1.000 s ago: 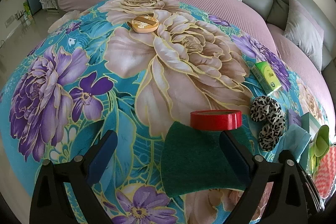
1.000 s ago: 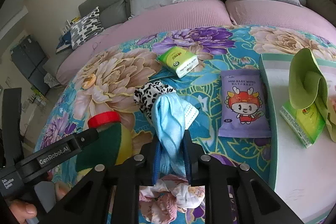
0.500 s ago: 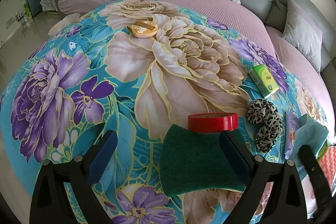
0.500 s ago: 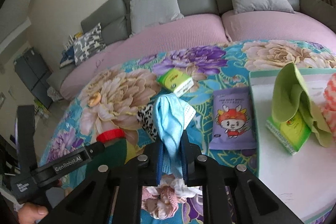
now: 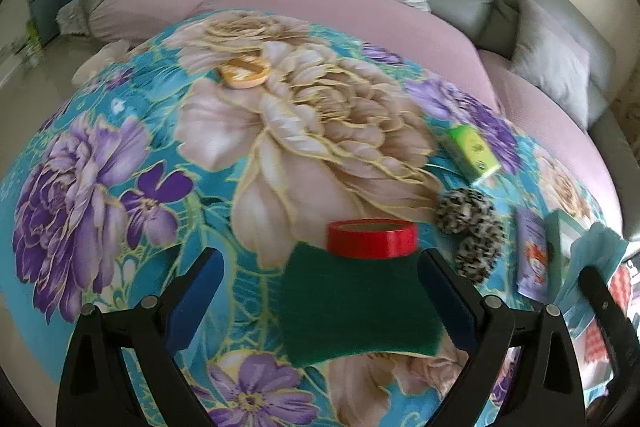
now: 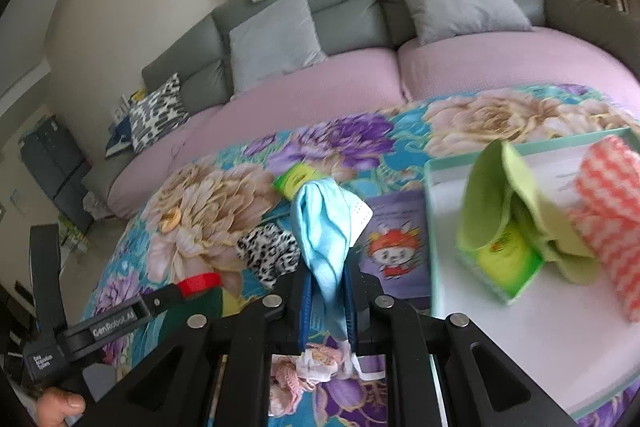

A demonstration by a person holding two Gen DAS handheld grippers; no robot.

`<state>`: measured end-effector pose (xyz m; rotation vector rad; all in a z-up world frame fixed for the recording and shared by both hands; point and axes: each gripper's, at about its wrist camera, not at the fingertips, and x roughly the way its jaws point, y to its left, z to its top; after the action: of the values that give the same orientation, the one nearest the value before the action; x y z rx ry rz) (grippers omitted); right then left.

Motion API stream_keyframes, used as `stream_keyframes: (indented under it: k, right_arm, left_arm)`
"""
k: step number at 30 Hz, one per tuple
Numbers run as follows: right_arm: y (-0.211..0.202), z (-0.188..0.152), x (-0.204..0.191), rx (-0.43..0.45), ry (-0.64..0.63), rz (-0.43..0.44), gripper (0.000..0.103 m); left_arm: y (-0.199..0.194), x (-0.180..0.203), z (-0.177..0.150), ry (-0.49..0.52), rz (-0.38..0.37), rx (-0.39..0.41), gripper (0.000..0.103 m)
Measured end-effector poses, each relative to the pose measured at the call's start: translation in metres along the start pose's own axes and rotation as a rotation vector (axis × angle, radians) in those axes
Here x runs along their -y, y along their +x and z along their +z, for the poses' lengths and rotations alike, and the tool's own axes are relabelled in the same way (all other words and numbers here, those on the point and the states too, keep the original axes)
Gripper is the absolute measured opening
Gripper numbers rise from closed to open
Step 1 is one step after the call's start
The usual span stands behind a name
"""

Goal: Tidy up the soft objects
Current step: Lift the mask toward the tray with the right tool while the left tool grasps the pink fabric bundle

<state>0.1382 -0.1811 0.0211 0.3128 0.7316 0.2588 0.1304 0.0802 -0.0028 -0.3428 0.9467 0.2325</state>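
At the far left, my left gripper (image 5: 320, 291) stands with its blue-padded jaws wide apart and nothing between the pads, poised over the dark green rectangular scouring pad (image 5: 356, 307) that lies flat on the floral turquoise bedspread (image 5: 120, 147). The red roll of adhesive tape (image 5: 372, 238) sits touching the pad's far edge. Risk: if I close on the pad from here, the roll could be nudged or dragged along, and a hard roll does not belong among the soft things.

Next to the right, the leopard-print fabric scrunchie (image 6: 268, 253) lies loose on the spread, near the green packet of tissues (image 6: 294, 180) and the purple pack of baby wipes (image 6: 394, 247). None is disturbed.

In the centre, my right gripper (image 6: 326, 301) is clamped nearly together on the pale blue disposable face mask (image 6: 322, 223), which stands bunched above the pads with a white corner and a loop hanging free. I judge the hold thin: limp fabric may slide out during the carry, and the trailing loop could snag the pink crumpled cloth (image 6: 304, 375) below.

At the right, the white tray with a pale green rim (image 6: 500, 327) already holds a lime-green folded cloth (image 6: 504, 203) and a coral-and-white checked cloth (image 6: 608, 227). A low approach could strike the rim or topple the upright cloth.
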Motion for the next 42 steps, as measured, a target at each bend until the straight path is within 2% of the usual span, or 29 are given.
stream_keyframes:
  k: [4,8,14,24,26,28,30,32,36,42]
  right_arm:
    - [-0.02,0.006,0.01,0.05,0.013,-0.027,0.015]
    - [-0.031,0.007,0.022,0.059,0.033,-0.058,0.015]
    - [-0.044,0.007,0.037,0.074,0.056,-0.093,0.015]
    - [-0.058,0.006,0.047,0.089,0.069,-0.114,0.015]
    - [-0.06,0.006,0.05,0.09,0.075,-0.116,0.015]
    - [-0.061,0.007,0.052,0.09,0.08,-0.116,0.015]
    - [-0.061,0.006,0.053,0.089,0.084,-0.115,0.015]
    - [-0.06,0.006,0.054,0.086,0.088,-0.114,0.015]
    - [-0.06,0.005,0.056,0.083,0.092,-0.112,0.015]
    - [-0.059,0.005,0.059,0.079,0.104,-0.111,0.015]
  left_arm:
    - [-0.003,0.018,-0.003,0.069,-0.041,-0.001,0.098]
    - [-0.007,0.041,-0.01,0.163,-0.068,-0.003,0.098]
    - [-0.012,0.075,-0.025,0.297,-0.15,-0.028,0.098]
    - [-0.009,0.109,-0.046,0.443,-0.168,-0.07,0.096]
    - [-0.009,0.113,-0.05,0.462,-0.169,-0.078,0.093]
    - [-0.009,0.117,-0.052,0.478,-0.172,-0.081,0.083]
    - [-0.009,0.121,-0.055,0.491,-0.18,-0.086,0.078]
    - [-0.005,0.124,-0.058,0.508,-0.179,-0.1,0.077]
    - [0.009,0.127,-0.065,0.524,-0.158,-0.153,0.066]
    - [0.02,0.127,-0.07,0.53,-0.133,-0.185,0.058]
